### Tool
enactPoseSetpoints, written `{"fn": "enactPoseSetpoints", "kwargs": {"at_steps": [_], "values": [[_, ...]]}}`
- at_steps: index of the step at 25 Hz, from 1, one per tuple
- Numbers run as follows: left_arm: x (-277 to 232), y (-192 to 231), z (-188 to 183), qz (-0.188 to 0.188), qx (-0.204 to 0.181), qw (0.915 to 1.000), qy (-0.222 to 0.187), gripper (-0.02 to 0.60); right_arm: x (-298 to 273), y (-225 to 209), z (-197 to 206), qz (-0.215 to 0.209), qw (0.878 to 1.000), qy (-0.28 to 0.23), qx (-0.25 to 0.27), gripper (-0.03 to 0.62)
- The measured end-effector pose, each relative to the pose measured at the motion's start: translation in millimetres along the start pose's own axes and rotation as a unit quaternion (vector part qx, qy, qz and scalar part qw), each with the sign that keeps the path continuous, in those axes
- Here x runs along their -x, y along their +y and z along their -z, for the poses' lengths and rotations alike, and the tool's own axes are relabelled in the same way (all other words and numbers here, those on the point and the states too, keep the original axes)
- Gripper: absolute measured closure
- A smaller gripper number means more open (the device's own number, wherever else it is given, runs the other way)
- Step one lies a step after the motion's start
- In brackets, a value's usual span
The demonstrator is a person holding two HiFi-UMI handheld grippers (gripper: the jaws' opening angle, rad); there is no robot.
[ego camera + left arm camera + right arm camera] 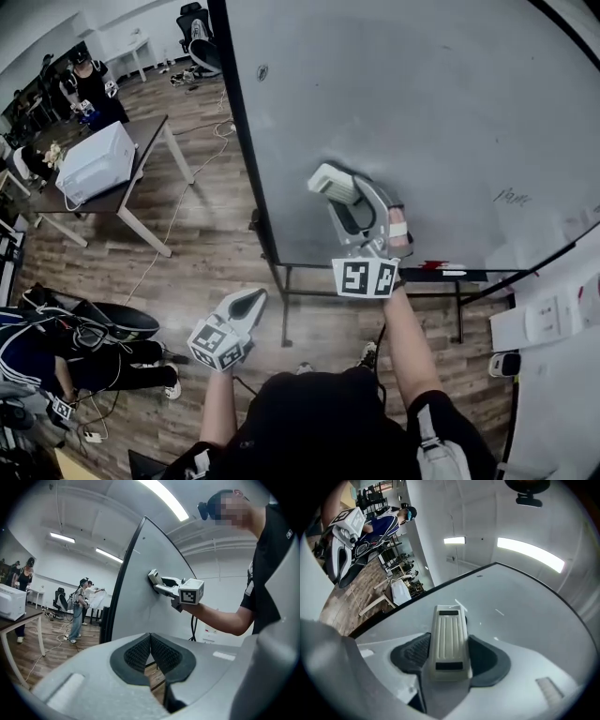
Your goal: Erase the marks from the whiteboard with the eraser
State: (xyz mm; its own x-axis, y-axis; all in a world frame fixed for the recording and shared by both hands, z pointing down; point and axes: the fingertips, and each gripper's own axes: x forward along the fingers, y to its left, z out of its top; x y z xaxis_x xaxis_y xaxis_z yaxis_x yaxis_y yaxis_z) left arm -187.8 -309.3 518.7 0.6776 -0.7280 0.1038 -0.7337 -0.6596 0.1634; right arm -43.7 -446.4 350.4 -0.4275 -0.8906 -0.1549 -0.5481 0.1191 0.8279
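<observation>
While the eraser [333,183] is at the whiteboard [422,112]: wiping step judged in hand, finish not yet judged.
Right hand-held gripper [339,199]: pinching the eraser by its long sides; its own view shows the ribbed back toward the camera and the far end at the board.
Eraser position: left-centre of the board in the head view, above the lower ledge. The left gripper view shows it flat to the surface.
Left hand-held gripper [248,302]: pads pressed together, nothing between them. It hangs low over the wood floor, well apart from the board.
Marks: one faint scribble [513,196] far right, well apart from the eraser. Short pale strokes beside the eraser in the right gripper view may be ink or glare; cannot tell.
Risk, grip: a hard or tilted push could twist the smooth eraser between the pads.
Risk, board: it stands on a frame with nothing bracing it, so pressure may rock it.
Risk, coverage: the far scribble is faint and easy to miss.
</observation>
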Motion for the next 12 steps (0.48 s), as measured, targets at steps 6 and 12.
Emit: {"fn": "enactPoseSetpoints", "kwargs": {"at_steps": [6,12], "values": [[-18.1,-13.2,-2.1,0.036,-0.006,0.9993,0.002,0.569,16.2,-25.1,25.2,0.026,0.999,0.032,-0.004,0.338],[-12.6,-13.4,4.4,0.037,-0.005,0.9993,0.009,0.569,18.1,-26.0,28.3,0.028,0.999,0.038,-0.012,0.338]]}}
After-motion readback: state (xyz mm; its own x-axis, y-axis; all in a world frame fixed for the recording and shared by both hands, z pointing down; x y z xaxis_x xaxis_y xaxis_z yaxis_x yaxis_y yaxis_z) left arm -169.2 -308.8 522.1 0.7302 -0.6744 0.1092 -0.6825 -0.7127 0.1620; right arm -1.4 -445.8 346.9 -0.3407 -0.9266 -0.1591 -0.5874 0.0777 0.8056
